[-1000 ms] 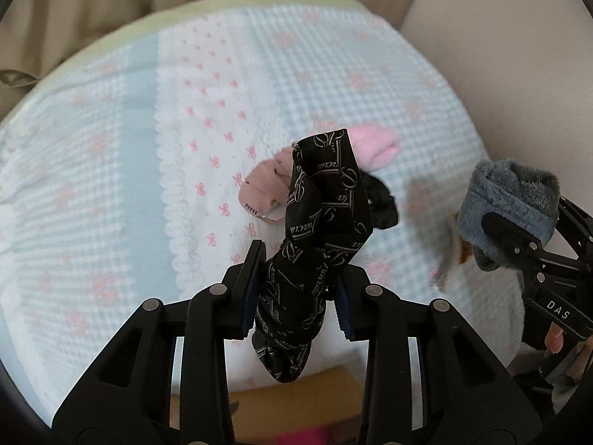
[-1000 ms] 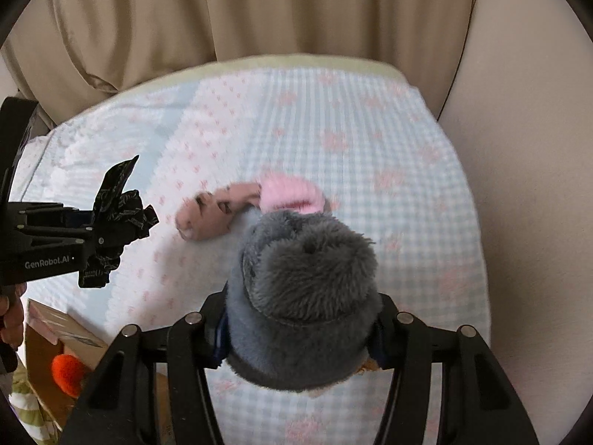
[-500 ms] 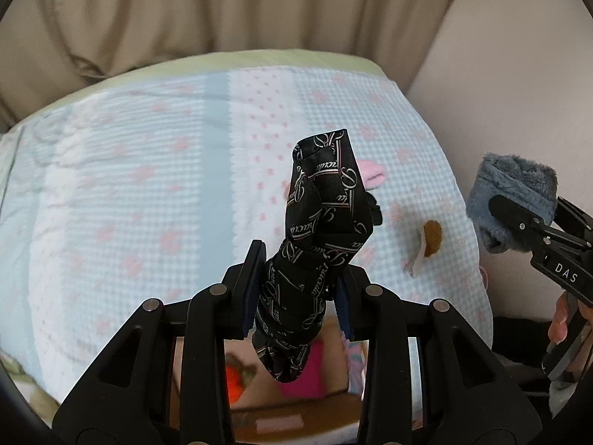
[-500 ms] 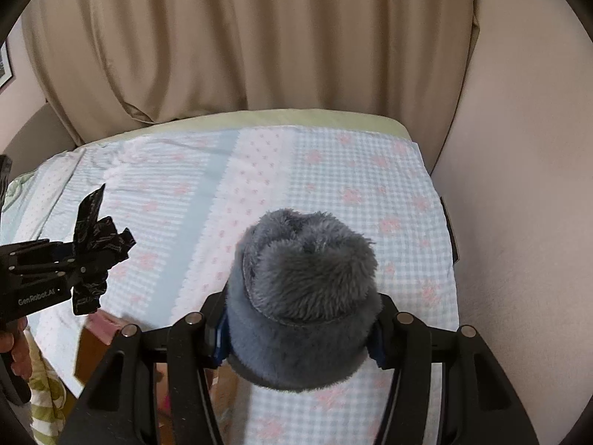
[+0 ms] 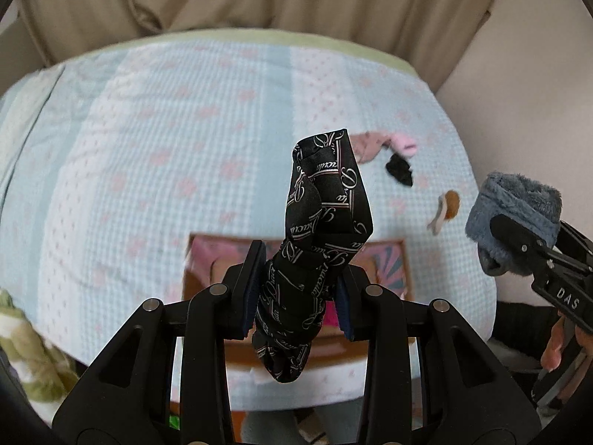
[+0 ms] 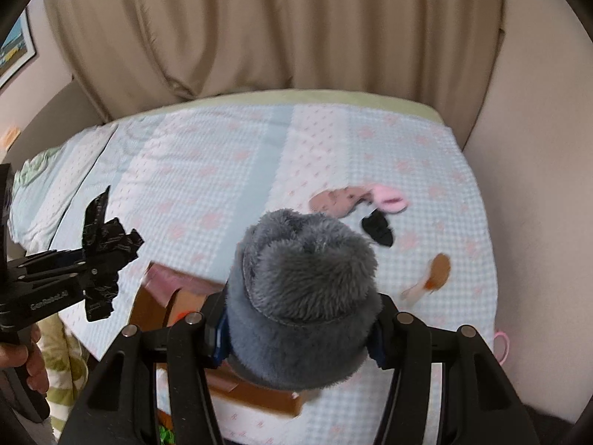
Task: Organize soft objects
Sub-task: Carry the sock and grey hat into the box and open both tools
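Note:
My left gripper (image 5: 298,294) is shut on a black patterned cloth (image 5: 322,230) and holds it up over a brown cardboard box (image 5: 389,263) at the bed's near edge. It also shows at the left in the right wrist view (image 6: 98,259). My right gripper (image 6: 296,328) is shut on a grey fluffy sock (image 6: 302,263), above the same box (image 6: 155,296). The right gripper and sock show at the right in the left wrist view (image 5: 515,218). On the bed lie a pink sock (image 6: 355,200), a small black item (image 6: 378,228) and a brown-and-white item (image 6: 431,274).
The bed has a light blue and pink checked blanket (image 5: 166,148). Beige curtains (image 6: 278,29) hang behind it and a beige wall (image 6: 537,148) stands at the right. A green striped cloth (image 5: 26,352) lies at the lower left. A pink ring (image 6: 500,343) sits at the bed's right edge.
Both grippers have pulled back and risen from the bed with their items. The cardboard box has come into view under them. The loose socks on the bed now look farther away.

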A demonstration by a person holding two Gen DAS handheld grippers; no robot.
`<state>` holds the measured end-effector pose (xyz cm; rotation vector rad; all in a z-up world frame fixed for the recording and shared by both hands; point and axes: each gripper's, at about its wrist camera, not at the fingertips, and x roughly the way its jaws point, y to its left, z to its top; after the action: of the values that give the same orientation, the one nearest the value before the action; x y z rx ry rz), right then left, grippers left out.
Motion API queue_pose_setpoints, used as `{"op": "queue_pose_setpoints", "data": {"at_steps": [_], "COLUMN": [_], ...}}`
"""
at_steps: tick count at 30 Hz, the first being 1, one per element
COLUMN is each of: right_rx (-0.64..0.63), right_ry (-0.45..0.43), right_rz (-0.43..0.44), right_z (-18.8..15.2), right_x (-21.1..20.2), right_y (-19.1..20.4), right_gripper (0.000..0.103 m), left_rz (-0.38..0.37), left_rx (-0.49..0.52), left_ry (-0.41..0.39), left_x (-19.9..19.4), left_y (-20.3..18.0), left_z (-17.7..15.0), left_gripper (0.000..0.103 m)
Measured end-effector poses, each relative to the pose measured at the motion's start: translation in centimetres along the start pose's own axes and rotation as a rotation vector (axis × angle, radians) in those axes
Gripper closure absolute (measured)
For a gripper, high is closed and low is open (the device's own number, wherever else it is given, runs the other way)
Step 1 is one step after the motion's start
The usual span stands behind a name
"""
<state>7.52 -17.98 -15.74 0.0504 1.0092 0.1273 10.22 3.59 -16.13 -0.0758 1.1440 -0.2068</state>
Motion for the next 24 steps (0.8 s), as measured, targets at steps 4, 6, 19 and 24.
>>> {"op": "queue_pose_setpoints", "data": {"at_steps": [4,6,19,24], "right_rx": [0.007,0.009,0.065,0.07], "right_ry": [0.042,0.067,0.196,0.233], "right_rz": [0.009,0.011,-0.006,-0.002], "right_z": [-1.8,-2.7,-8.1,-8.9], "right_x": [1.3,2.1,8.0,10.5], "right_y": [2.4,3.4,7.4,7.8], "right_gripper": [0.05,0.05,0.05,0.05], "left_rz": [0.006,0.006,0.007,0.018], "left_rx": [-0.01,-0.008,0.042,0.036], "left_ry": [0.041,0.062,0.181,0.206], "left_x": [0.9,1.6,7.7,10.4], "left_y": [1.9,2.7,5.3,6.3], "left_z": [-2.3,-3.3,-8.0,-9.5], "left_gripper": [0.072,0.072,0.072,0.072]}}
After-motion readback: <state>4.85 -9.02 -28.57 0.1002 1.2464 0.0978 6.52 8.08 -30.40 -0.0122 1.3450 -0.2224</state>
